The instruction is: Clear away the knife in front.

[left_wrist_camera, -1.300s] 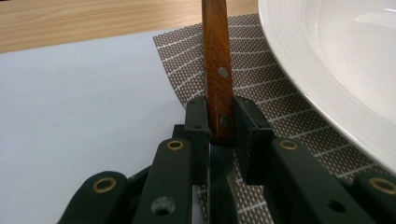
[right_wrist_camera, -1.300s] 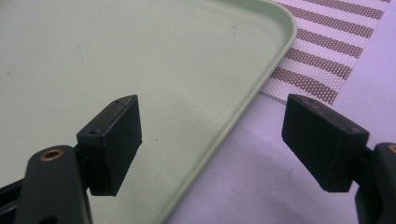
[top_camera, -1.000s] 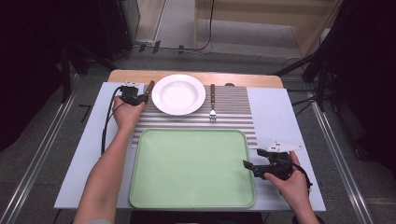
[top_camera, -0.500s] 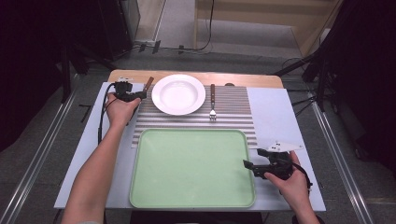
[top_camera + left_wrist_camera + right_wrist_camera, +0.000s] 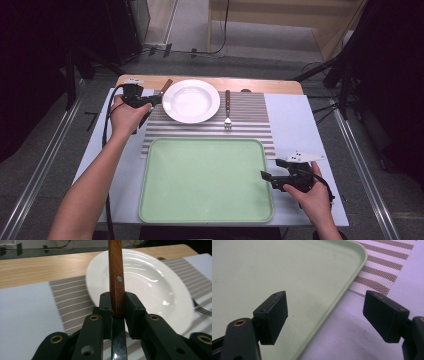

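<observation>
Dark room, one table (image 5: 300, 120). Left gripper (image 5: 117, 308) squeezes a knife (image 5: 116, 275) beside the plate (image 5: 191, 101). Right gripper (image 5: 332, 315) gapes wide over the tray's (image 5: 200, 175) right edge. Tray looks empty; fork (image 5: 227, 109) untouched.

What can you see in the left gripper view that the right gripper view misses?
Left gripper view: jaws shut on a knife at its wooden handle, a white plate behind, and fork tines at the edge. Right gripper view: open jaws straddling the green tray rim, holding nothing. Both share the striped placemat and the pale table surface.
</observation>
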Tool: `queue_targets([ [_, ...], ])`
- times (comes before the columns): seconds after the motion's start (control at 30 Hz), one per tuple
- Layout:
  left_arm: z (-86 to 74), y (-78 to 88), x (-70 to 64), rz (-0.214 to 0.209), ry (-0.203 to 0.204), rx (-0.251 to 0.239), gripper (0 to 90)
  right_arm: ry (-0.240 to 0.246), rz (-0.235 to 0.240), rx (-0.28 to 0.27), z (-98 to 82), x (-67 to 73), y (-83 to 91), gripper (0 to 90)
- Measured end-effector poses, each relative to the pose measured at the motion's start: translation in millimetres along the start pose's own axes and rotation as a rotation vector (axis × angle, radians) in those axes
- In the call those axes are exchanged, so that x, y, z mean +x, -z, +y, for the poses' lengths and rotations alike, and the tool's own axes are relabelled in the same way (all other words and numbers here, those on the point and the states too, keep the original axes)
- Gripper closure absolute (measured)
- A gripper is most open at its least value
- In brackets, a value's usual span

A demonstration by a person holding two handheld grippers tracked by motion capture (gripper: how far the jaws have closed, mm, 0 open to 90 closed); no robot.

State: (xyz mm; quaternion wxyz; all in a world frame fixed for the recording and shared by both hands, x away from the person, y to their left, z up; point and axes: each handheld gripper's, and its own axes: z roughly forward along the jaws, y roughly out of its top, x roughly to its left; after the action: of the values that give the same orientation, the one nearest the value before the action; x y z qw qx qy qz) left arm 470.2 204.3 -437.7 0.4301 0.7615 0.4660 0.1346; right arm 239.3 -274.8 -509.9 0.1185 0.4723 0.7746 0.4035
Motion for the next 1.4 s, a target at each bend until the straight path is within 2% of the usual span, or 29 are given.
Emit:
queue_targets([
  [0.03, 1.2, 4.2, -6.8, -0.019, -0.009, -0.007, 76.5, -0.002, 0.0, -0.001, 0.0, -0.1, 0.0, 19.3],
  [0.1, 1.5, 6.1, -10.1, -0.027, -0.011, -0.014, 76.5, -0.004, 0.003, 0.001, -0.2, -0.2, -0.1, 19.3],
  [0.2, 1.9, 12.9, -22.3, -0.075, -0.016, 0.006, 76.5, -0.009, 0.008, 0.002, -0.5, -0.3, -0.3, 19.4],
  [0.23, 1.9, 12.9, -22.3, -0.075, -0.016, 0.006, 76.5, -0.009, 0.008, 0.002, -0.5, -0.3, -0.3, 19.4],
  [0.27, 0.9, 15.3, -29.0, -0.097, -0.027, 0.021, 76.5, -0.008, 0.009, 0.004, -0.7, -0.7, -0.9, 19.4],
  [0.4, -3.2, 20.3, -42.5, -0.143, -0.048, 0.034, 76.6, -0.01, 0.01, 0.003, -0.7, -0.5, -0.6, 19.4],
  [0.73, -17.4, 33.1, -68.3, -0.202, -0.103, 0.049, 76.6, -0.011, 0.009, 0.002, -0.5, -0.2, -0.3, 19.4],
  [0.93, -25.4, 36.6, -75.9, -0.245, -0.103, 0.055, 76.5, -0.008, 0.008, 0.001, -0.5, -0.1, -0.4, 19.5],
  [1.07, -32.5, 41.4, -86.9, -0.258, -0.138, 0.055, 76.5, -0.007, 0.008, 0.002, -0.6, -0.1, -0.7, 19.5],
  [1.2, -40.0, 44.4, -96.6, -0.282, -0.141, 0.064, 76.5, -0.006, 0.008, 0.003, -0.6, 0.2, -0.8, 19.5],
  [1.27, -46.7, 45.4, -103.7, -0.282, -0.164, 0.07, 76.5, -0.007, 0.01, 0.004, -0.7, 0.2, -0.8, 19.5],
  [1.4, -53.4, 45.7, -107.5, -0.311, -0.158, 0.068, 76.5, -0.006, 0.009, 0.004, -0.7, 0.2, -0.8, 19.5],
])
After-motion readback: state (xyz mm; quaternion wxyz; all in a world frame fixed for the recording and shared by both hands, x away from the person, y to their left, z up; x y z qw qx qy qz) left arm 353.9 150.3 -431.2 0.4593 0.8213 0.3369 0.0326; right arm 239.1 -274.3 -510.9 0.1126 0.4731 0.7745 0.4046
